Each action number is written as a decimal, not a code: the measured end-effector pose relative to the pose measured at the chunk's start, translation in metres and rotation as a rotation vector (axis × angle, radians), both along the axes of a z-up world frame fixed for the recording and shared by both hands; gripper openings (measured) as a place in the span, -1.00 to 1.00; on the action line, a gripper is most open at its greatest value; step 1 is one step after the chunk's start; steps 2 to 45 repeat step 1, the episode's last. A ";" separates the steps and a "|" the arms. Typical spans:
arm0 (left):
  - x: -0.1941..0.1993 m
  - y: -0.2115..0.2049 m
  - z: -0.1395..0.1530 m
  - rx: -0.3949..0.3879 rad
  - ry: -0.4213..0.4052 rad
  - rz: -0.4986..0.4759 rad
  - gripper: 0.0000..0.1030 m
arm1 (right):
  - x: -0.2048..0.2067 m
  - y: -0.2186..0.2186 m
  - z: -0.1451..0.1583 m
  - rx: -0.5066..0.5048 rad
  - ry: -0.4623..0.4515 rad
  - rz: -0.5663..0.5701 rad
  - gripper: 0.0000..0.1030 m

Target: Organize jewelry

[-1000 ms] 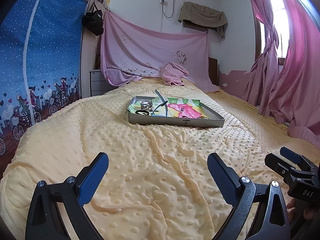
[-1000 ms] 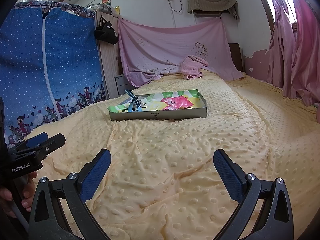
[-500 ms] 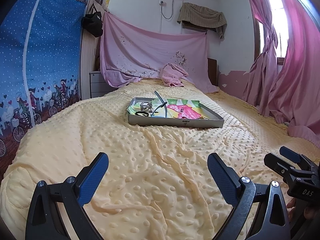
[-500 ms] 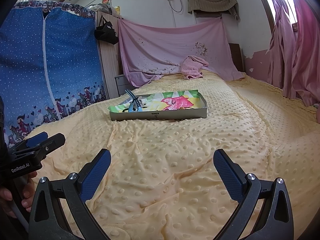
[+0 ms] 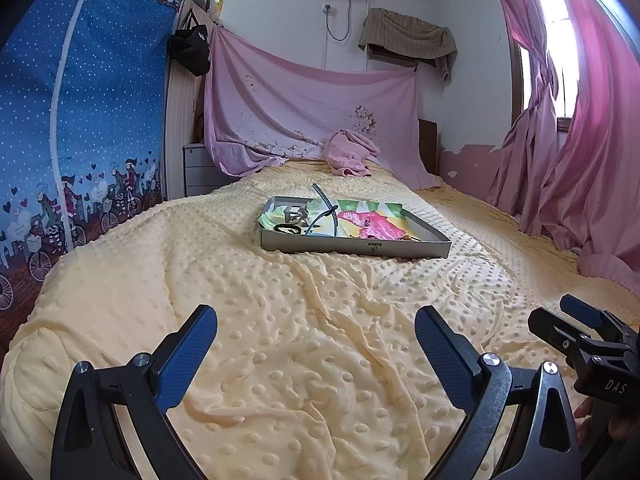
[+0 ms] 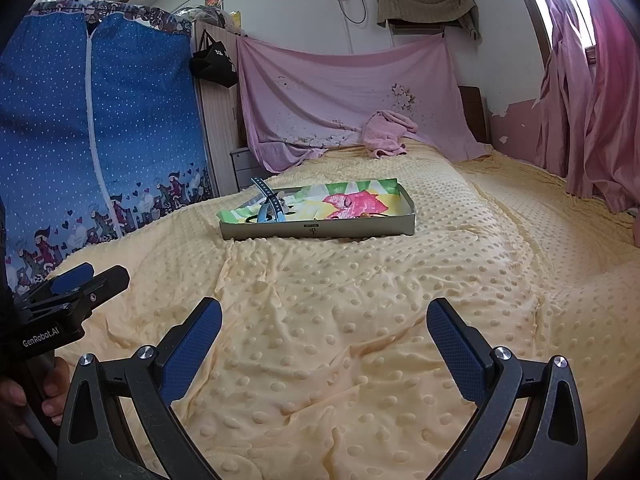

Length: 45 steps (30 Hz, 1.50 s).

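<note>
A shallow grey tray (image 5: 352, 246) (image 6: 316, 232) lined with a bright flowered cloth sits mid-bed, well ahead of both grippers. Inside it lie a light-blue strap (image 6: 267, 200), a black ring (image 5: 289, 229) and small jewelry pieces on the pink patch (image 5: 370, 224). My left gripper (image 5: 316, 352) is open over the yellow dotted blanket (image 5: 280, 320), nothing between its blue pads. My right gripper (image 6: 324, 348) is likewise open and empty. Each gripper shows at the other view's edge, the right one (image 5: 588, 344) and the left one (image 6: 68, 296).
A blue zip wardrobe (image 5: 72, 100) stands at the left of the bed. Pink sheet (image 5: 312, 112) hangs over the headboard with a pink towel (image 5: 352, 152) below it. Pink curtains (image 5: 580, 140) hang at the right. A hand (image 6: 24, 396) holds the left gripper's handle.
Both views have stayed almost still; the left view has crept very slightly. Nothing was taken hold of or let go.
</note>
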State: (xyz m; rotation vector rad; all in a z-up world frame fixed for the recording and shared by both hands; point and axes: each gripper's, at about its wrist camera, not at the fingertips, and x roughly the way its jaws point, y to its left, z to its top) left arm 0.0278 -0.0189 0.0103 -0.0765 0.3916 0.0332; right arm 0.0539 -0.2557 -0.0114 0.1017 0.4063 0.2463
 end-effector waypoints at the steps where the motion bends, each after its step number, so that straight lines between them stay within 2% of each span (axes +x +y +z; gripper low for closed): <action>1: 0.000 0.000 0.000 -0.002 0.000 -0.001 0.94 | 0.000 0.000 0.000 0.000 0.001 0.000 0.96; 45: 0.000 0.000 0.000 -0.002 0.000 -0.001 0.94 | 0.000 0.000 0.000 0.000 0.001 0.000 0.96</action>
